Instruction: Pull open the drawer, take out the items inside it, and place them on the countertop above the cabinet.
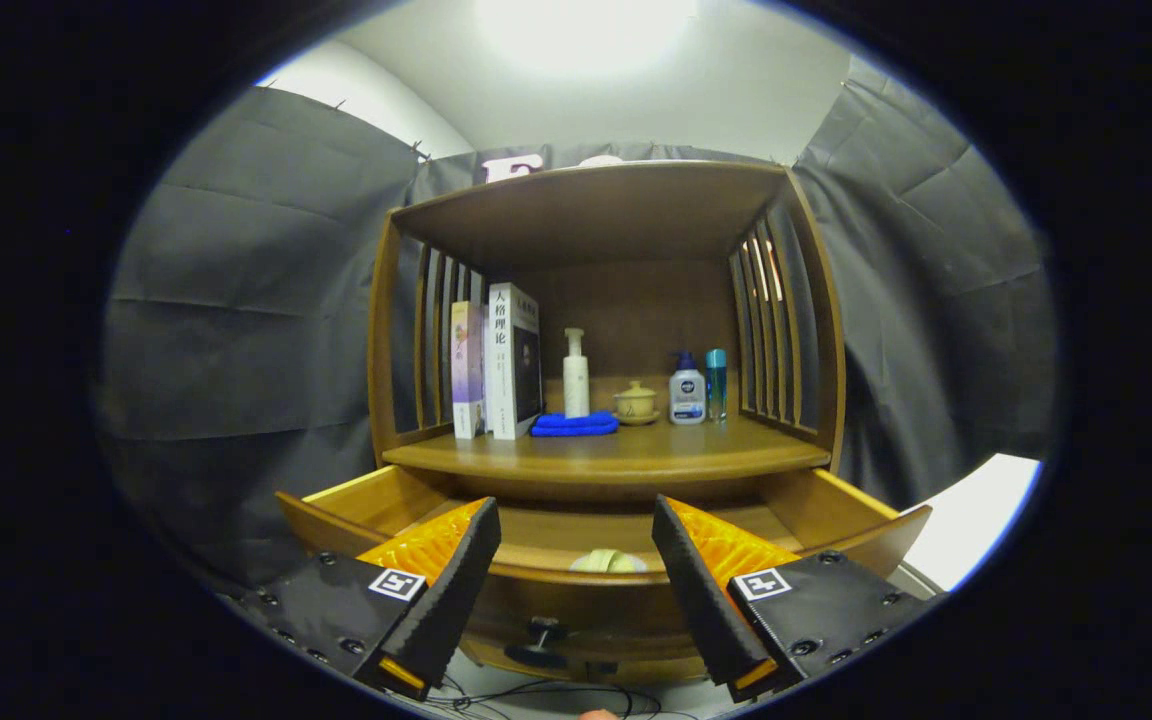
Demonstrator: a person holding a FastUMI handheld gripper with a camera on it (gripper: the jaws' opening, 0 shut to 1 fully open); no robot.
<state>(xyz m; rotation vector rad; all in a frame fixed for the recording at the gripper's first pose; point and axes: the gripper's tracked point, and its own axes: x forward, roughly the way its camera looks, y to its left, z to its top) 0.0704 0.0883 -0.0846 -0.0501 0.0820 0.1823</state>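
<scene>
Drawer [596,520] of warm brown wood stood pulled open toward the near side, its curved front carrying one dark round knob [543,630]. Inside it lay one pale, rounded item [607,562], half hidden behind the front panel, between the two fingers. The gripper [576,535] was released, fingers spread wide and holding nothing, one on each side of the drawer. Above, the smooth wooden countertop [616,455] of the cabinet [596,215], which had slatted sides, held two upright books [496,365] at the left, one folded blue cloth [574,425], one tall white pump bottle [576,375], one small lidded ceramic cup [635,402], one squat pump bottle [687,393] and one slim teal bottle [716,383] at the right.
</scene>
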